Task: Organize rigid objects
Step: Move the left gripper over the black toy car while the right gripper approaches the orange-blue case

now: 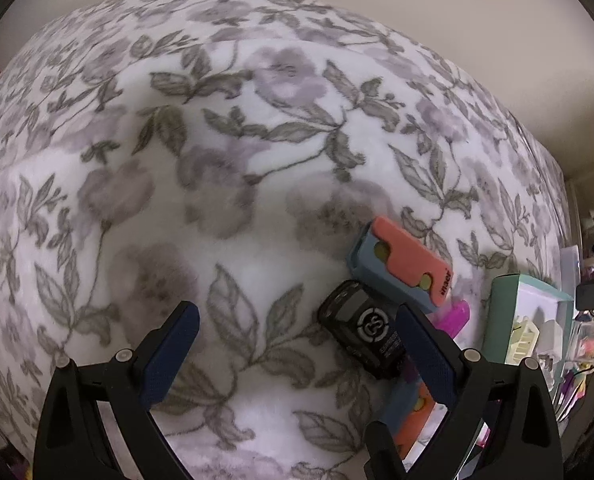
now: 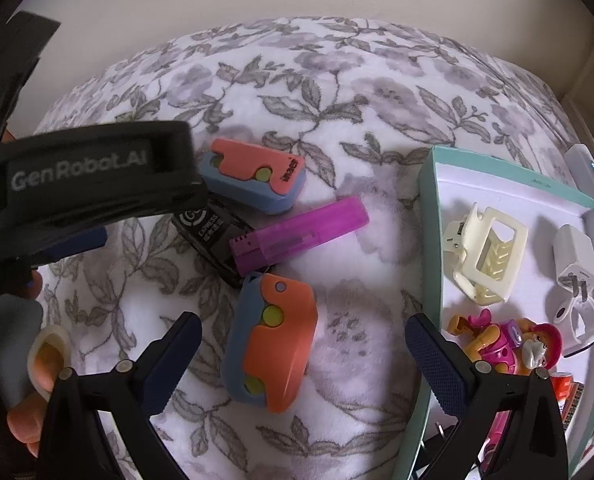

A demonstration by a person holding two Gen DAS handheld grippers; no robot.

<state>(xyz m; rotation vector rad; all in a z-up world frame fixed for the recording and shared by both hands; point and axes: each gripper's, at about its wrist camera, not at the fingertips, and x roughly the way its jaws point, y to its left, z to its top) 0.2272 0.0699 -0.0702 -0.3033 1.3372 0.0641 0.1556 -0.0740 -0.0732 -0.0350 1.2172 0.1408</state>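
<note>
On the floral blanket (image 2: 337, 112) lie two orange-and-blue cutters, a purple lighter (image 2: 301, 234) and a black device (image 2: 213, 236). One cutter (image 2: 273, 344) lies between the fingers of my right gripper (image 2: 303, 322), which is open and above it. The other cutter (image 2: 253, 176) lies farther back. My left gripper (image 1: 297, 340) is open, and the black device (image 1: 361, 332) sits just inside its right finger (image 1: 425, 352). The far cutter (image 1: 401, 264) and the lighter (image 1: 455, 316) lie beyond that finger. The left gripper's black body (image 2: 85, 184) partly hides the device in the right wrist view.
A teal-rimmed box (image 2: 429, 216) stands at the right and holds a cream hair claw (image 2: 485, 256), a white charger plug (image 2: 573, 268) and a pink toy figure (image 2: 509, 344). A person's hand (image 2: 37, 364) shows at lower left. Bare blanket stretches to the left (image 1: 137, 200).
</note>
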